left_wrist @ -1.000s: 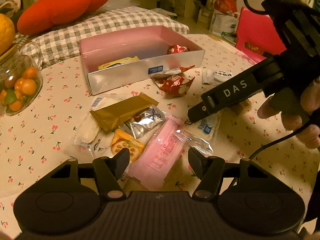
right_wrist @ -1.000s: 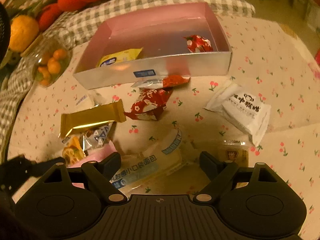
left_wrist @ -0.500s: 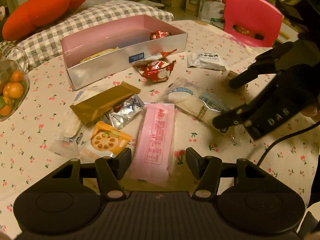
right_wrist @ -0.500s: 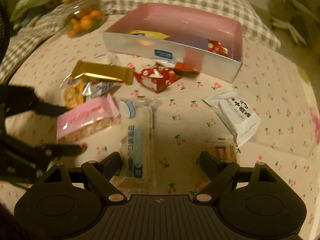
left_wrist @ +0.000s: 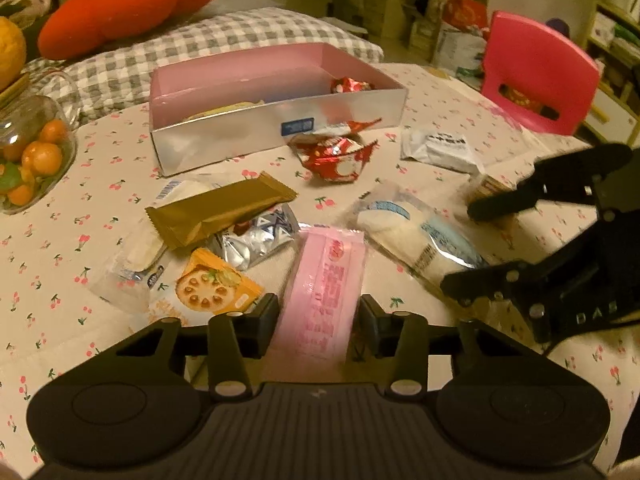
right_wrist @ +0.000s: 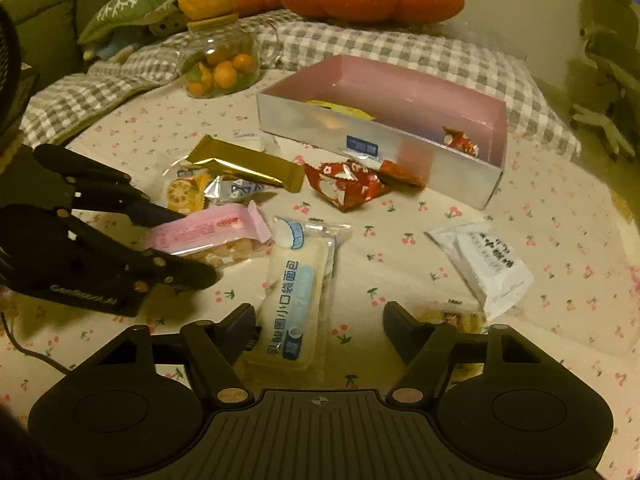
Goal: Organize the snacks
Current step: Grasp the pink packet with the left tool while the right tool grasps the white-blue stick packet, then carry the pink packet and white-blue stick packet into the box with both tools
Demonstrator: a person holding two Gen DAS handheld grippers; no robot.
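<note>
While a cherry-print tablecloth (left_wrist: 60, 248) covers the whole surface, a glass jar of small oranges (left_wrist: 30, 156) stands at its left edge and a grey checked cushion (left_wrist: 224, 40) with a red-orange plush (left_wrist: 128, 4) lies behind. Loose snacks are scattered in front of a silver box with a pink inside (left_wrist: 240, 136): a gold bar wrapper (left_wrist: 220, 208) rests across a silver sachet (left_wrist: 256, 240) and beside an orange cracker packet (left_wrist: 216, 288); a red foil packet (left_wrist: 336, 160) sits just before the box wall, and another red one lies inside. Further right lie a white bread pack (right_wrist: 296, 292) and a white pouch (right_wrist: 488, 264), with a pink chair (left_wrist: 536, 80) beyond the table.

The left gripper (left_wrist: 318, 320) tilts downward, its jaws closing around the near end of the pink wafer pack (left_wrist: 324, 284), which lies between them on the cloth. The right gripper (right_wrist: 320, 324) also angles down, jaws closing, with the bread pack's near end between them and a clear gap at the right finger (right_wrist: 400, 328).
</note>
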